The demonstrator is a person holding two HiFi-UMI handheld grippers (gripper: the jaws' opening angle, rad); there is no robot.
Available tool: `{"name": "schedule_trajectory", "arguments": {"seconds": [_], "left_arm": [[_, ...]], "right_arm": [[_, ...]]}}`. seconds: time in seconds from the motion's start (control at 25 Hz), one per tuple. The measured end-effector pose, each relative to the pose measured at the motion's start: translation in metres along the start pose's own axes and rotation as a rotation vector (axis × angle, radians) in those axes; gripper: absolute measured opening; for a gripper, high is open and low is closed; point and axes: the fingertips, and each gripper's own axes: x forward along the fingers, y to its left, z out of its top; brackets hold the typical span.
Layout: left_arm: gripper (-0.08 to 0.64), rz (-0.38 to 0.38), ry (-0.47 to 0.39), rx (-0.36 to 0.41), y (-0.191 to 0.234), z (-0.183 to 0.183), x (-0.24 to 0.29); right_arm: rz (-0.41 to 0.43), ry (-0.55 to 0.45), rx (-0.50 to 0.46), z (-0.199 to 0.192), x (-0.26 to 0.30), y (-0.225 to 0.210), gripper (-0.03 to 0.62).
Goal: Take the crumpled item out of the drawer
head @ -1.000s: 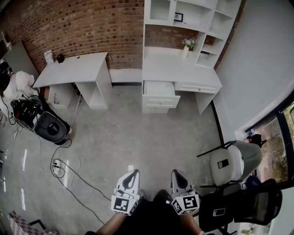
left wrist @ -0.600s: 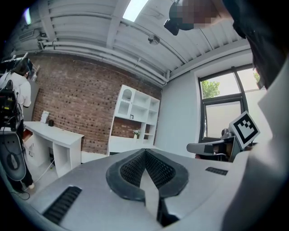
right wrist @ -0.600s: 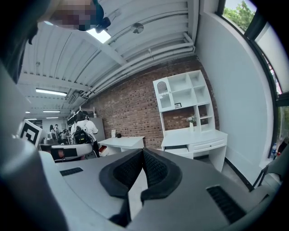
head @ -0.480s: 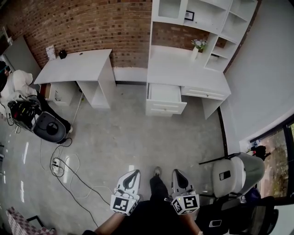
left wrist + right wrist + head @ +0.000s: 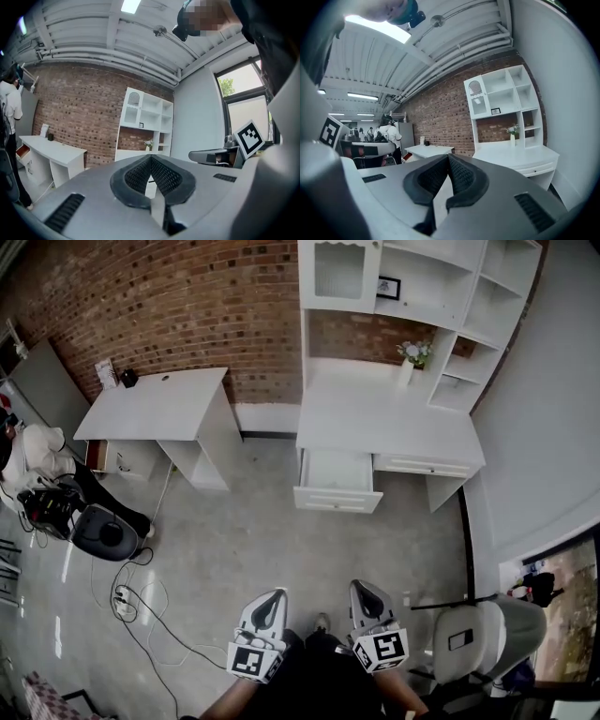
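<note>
The white desk point(image 5: 394, 427) stands against the brick wall with its left drawer point(image 5: 337, 480) pulled open. The drawer's inside looks pale, and from here I cannot make out a crumpled item in it. My left gripper point(image 5: 271, 597) and right gripper point(image 5: 362, 590) are held side by side low in the head view, well short of the drawer, above the grey floor. Both are shut with nothing between the pads. In the left gripper view the fingertips point(image 5: 150, 158) meet. In the right gripper view the fingertips point(image 5: 448, 157) also touch, and the desk point(image 5: 520, 157) lies ahead.
A second white desk point(image 5: 155, 404) stands to the left. A black round device point(image 5: 101, 533) and cables point(image 5: 131, 601) lie on the floor at left. A grey chair point(image 5: 473, 641) is close at my right. White shelves point(image 5: 422, 287) and a flower vase point(image 5: 410, 362) top the desk.
The view has closed in on the desk, and the open drawer now sits lower and nearer in the head view. Both grippers keep the same place and stay shut.
</note>
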Motion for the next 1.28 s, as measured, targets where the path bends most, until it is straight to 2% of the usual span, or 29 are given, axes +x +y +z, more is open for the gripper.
{"name": "schedule_trajectory", "arguments": {"seconds": [0.16, 0.32, 0.44, 0.6, 0.84, 1.04, 1.28], "left_arm": [[0.017, -0.002, 0.003, -0.024, 0.004, 0.006, 0.045], [0.017, 0.002, 0.029, -0.045, 0.03, -0.001, 0.091], [0.018, -0.028, 0.034, -0.013, 0.054, -0.003, 0.136], [0.017, -0.064, 0.007, -0.062, 0.091, 0.003, 0.196], [0.017, -0.126, 0.031, -0.055, 0.145, 0.01, 0.263], [0.017, -0.13, 0.023, -0.111, 0.173, 0.022, 0.312], [0.017, -0.115, 0.053, -0.118, 0.196, 0.02, 0.357]], "right_arm": [[-0.011, 0.014, 0.025, 0.005, 0.035, -0.04, 0.014], [-0.013, 0.044, 0.029, 0.001, 0.08, -0.065, 0.014], [-0.016, 0.066, 0.015, 0.002, 0.124, -0.086, 0.014], [-0.05, 0.093, -0.001, 0.005, 0.186, -0.11, 0.014], [-0.088, 0.136, -0.029, 0.009, 0.27, -0.14, 0.014], [-0.095, 0.195, -0.027, 0.004, 0.324, -0.169, 0.014], [-0.054, 0.265, -0.049, -0.013, 0.381, -0.199, 0.014]]}}
